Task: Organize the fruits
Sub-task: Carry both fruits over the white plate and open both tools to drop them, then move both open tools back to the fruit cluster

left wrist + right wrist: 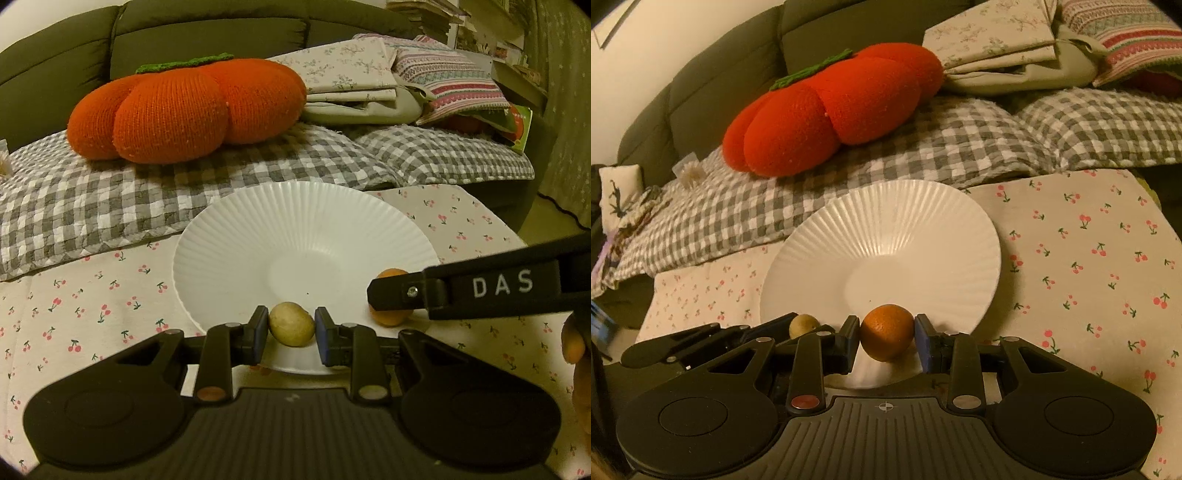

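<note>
A white ribbed plate (258,229) lies on a cherry-print cloth (74,295). My left gripper (291,334) is shut on a small yellow-green fruit (291,326), held over the plate's near rim. My right gripper (887,338) is shut on an orange (886,330), also at the near rim of the plate (886,221). In the left wrist view the right gripper's fingers (399,293) reach in from the right, with the orange (391,319) showing above and below them. The right wrist view shows the yellow-green fruit (804,324) to the left, partly hidden by the left gripper's fingers.
Behind the plate a grey checked quilt (92,199) covers a dark sofa (74,44). A big orange knitted pumpkin cushion (184,107) sits on it, with folded linens (351,81) to its right. A person's fingers (574,343) show at the right edge.
</note>
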The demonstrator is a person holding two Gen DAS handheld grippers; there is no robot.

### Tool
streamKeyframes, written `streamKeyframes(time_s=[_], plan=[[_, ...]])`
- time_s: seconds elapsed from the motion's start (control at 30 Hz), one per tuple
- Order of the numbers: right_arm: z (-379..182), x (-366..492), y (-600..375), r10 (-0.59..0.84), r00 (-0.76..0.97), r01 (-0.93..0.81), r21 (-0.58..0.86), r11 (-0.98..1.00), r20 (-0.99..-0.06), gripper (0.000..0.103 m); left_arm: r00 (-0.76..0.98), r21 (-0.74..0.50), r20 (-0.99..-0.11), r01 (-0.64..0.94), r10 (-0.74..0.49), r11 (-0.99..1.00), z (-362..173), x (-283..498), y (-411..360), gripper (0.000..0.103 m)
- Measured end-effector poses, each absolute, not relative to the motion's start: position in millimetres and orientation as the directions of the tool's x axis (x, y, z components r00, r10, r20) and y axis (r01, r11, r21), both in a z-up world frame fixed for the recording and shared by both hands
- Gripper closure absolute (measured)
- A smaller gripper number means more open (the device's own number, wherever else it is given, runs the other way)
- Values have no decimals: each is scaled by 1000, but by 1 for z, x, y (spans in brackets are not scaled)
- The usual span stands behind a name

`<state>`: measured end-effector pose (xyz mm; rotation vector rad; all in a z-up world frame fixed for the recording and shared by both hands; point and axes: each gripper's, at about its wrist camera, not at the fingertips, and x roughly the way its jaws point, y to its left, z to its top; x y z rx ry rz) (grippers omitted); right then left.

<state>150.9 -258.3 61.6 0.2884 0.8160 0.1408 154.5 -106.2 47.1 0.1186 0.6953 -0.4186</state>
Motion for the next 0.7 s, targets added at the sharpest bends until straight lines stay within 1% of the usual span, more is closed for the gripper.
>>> streamKeyframes(time_s=[0.07,0.13,0.17,0.2,0.27,0.53,0.6,0.67,0.7], plan=[[62,151,-259,234,678,-7,313,950,-696,69,687,-38,-643,414,-339,910,48,154,-106,68],[62,151,-261,235,678,0,320,947,-696,69,686,-45,-642,412,-342,910,49,154,-105,52],[63,150,-261,232,678,6,321,947,-697,68,687,-50,-639,412,-346,910,50,153,-104,49],[63,150,-263,231,680,11,325,946,-696,59,688,-54,-635,413,-350,909,51,152,-103,44],[66,149,-265,230,688,22,337,941,-689,52,690,-61,-631,411,-355,909,54,150,-103,43],[87,136,-281,255,712,55,414,908,-654,52,696,-116,-619,379,-365,918,70,140,-95,42],[93,130,-283,251,719,56,413,909,-648,44,702,-116,-616,366,-356,923,75,134,-92,42],[97,124,-283,242,718,59,403,913,-653,38,710,-106,-618,350,-338,931,79,128,-90,42],[99,120,-283,246,718,54,404,913,-652,38,713,-103,-619,342,-329,934,81,125,-88,42]])
